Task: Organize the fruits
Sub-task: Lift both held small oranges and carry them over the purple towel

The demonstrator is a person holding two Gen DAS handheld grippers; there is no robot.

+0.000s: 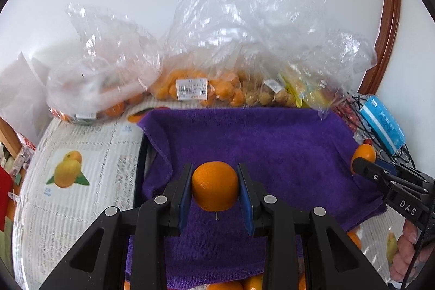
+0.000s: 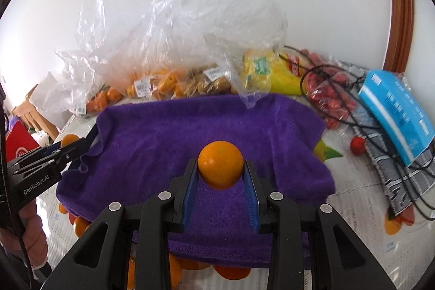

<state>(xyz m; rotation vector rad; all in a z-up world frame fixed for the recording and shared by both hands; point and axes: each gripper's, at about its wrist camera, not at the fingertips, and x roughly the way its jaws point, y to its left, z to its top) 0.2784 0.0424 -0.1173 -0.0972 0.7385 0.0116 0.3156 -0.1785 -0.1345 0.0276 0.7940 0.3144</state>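
My left gripper (image 1: 215,186) is shut on an orange (image 1: 214,186) and holds it above a purple towel (image 1: 272,148) that covers a tray. My right gripper (image 2: 220,170) is shut on a second orange (image 2: 220,167) above the same towel (image 2: 190,132). In the left wrist view the right gripper (image 1: 361,162) shows at the right edge with its orange (image 1: 364,152). In the right wrist view the left gripper (image 2: 73,144) shows at the left edge with its orange (image 2: 69,140). Loose oranges (image 2: 231,272) lie below the towel's near edge.
Clear plastic bags with oranges (image 1: 190,89) and small yellow fruit (image 1: 269,97) stand against the back wall. A yellow packet (image 2: 272,72), red fruit in a bag (image 2: 329,97), a blue box (image 2: 397,110) and black cables (image 2: 380,143) lie at the right. A fruit-print tablecloth (image 1: 68,170) covers the table.
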